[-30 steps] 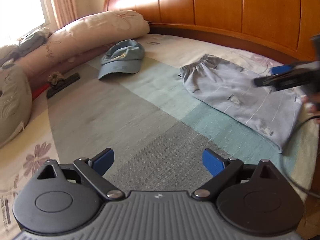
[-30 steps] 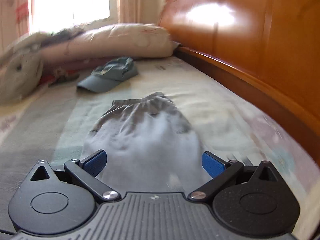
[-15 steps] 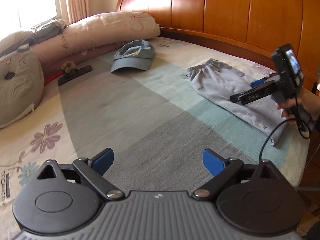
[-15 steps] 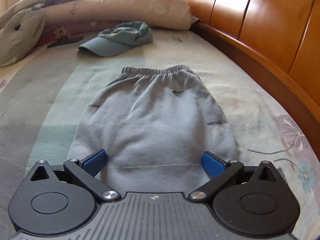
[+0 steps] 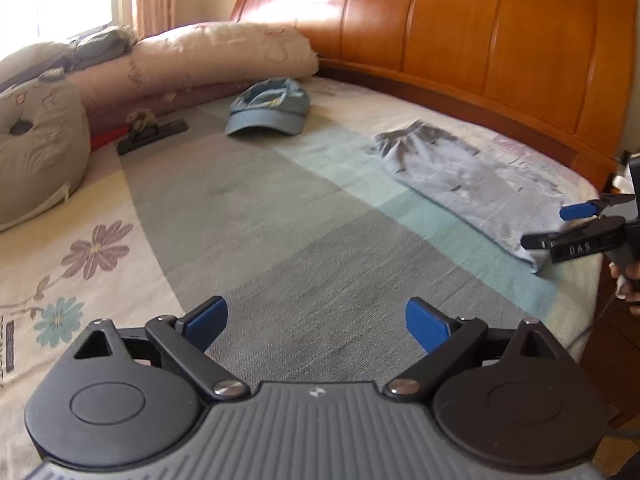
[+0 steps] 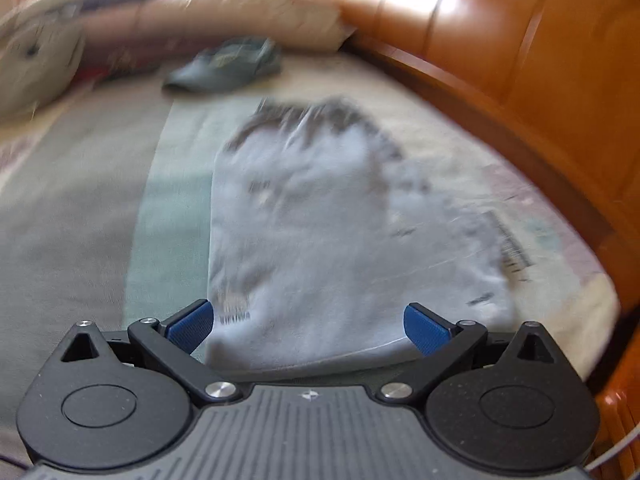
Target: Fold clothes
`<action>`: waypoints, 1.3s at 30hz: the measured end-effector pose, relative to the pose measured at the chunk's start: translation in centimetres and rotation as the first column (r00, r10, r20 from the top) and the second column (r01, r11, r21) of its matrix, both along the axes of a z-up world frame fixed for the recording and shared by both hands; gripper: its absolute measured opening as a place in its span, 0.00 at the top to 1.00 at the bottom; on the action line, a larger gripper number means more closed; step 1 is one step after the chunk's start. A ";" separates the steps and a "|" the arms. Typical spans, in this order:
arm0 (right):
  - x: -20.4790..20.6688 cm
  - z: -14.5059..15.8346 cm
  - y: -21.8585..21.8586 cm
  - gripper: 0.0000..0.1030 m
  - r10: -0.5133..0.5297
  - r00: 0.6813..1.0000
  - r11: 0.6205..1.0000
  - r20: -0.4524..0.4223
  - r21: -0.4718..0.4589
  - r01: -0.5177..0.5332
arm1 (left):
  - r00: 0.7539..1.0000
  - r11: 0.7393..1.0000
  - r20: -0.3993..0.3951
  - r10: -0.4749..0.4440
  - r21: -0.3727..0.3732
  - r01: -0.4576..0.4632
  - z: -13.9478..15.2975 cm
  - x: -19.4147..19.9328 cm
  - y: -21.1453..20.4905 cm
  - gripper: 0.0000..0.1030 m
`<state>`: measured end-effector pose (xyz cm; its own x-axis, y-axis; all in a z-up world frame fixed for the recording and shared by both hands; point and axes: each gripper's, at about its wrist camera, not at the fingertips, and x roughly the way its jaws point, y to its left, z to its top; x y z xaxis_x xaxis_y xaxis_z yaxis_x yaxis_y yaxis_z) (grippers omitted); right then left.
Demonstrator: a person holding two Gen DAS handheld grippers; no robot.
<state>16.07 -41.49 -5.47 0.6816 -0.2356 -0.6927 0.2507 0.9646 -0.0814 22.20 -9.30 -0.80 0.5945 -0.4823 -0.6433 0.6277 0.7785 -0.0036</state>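
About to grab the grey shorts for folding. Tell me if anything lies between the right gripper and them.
Nothing visible does. The right gripper is open at the near hem of the grey shorts, with only the bedspread around them. The blue cap lies well beyond the waistband.

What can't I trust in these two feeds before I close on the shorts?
- Shorts: right wrist view is motion-blurred, so the printed marks and hem line are unreadable.
- Shorts' near edge: hidden behind the right tool body in that view.
- Right tool in the left wrist view: cut off by the frame edge, along with the hand holding it.
- Cap: its emblem is too small to read.
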 end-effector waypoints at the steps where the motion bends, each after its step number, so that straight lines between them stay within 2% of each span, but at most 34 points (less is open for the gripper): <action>1: -0.2 0.1 -0.1 0.00 -0.025 1.000 1.000 0.008 0.019 0.025 | 1.000 1.000 0.005 -0.011 -0.006 0.011 0.1 -0.1 0.2 0.07; 2: -0.4 0.1 -0.1 0.00 -0.050 0.999 0.998 0.016 0.038 0.049 | 1.000 1.000 0.010 -0.019 -0.009 0.019 0.2 -0.3 0.5 0.07; 5: -0.1 -1.7 0.4 0.00 -0.111 0.991 0.993 -0.077 0.024 0.113 | 0.999 0.999 0.026 -0.033 -0.015 0.033 0.6 -0.8 1.3 0.07; 6: -0.5 -1.6 1.0 0.00 -0.117 0.991 0.992 -0.068 0.034 0.119 | 0.999 0.999 0.036 -0.029 -0.017 0.030 0.8 -0.9 1.6 0.07; 11: -2.7 0.4 4.1 0.00 -0.156 0.987 0.987 -0.025 0.036 0.157 | 0.998 0.998 0.046 -0.045 -0.043 0.047 1.4 -0.9 2.9 0.04; 16: -3.7 2.0 6.4 0.00 -0.217 0.973 0.967 -0.084 0.119 0.226 | 0.998 0.997 0.047 -0.049 -0.061 0.052 1.9 -1.0 3.1 0.04; 20: -5.4 3.4 8.5 0.00 -0.253 0.961 0.952 -0.109 0.152 0.267 | 0.997 0.995 0.009 -0.077 -0.061 0.077 2.0 -0.8 2.4 0.04; 30: -9.3 6.5 10.1 0.00 -0.326 0.942 0.920 -0.075 0.203 0.335 | 0.984 0.984 0.004 -0.178 -0.011 0.178 3.3 -1.8 -0.9 0.04; 35: -9.5 7.1 10.1 0.00 -0.350 0.934 0.909 -0.068 0.217 0.356 | 0.979 0.980 -0.043 -0.199 0.009 0.200 3.7 -1.5 -2.1 0.04; 39: -9.2 7.3 10.2 0.00 -0.345 0.936 0.910 -0.067 0.220 0.351 | 0.983 0.982 -0.030 -0.180 0.048 0.181 4.1 -1.5 -2.8 0.04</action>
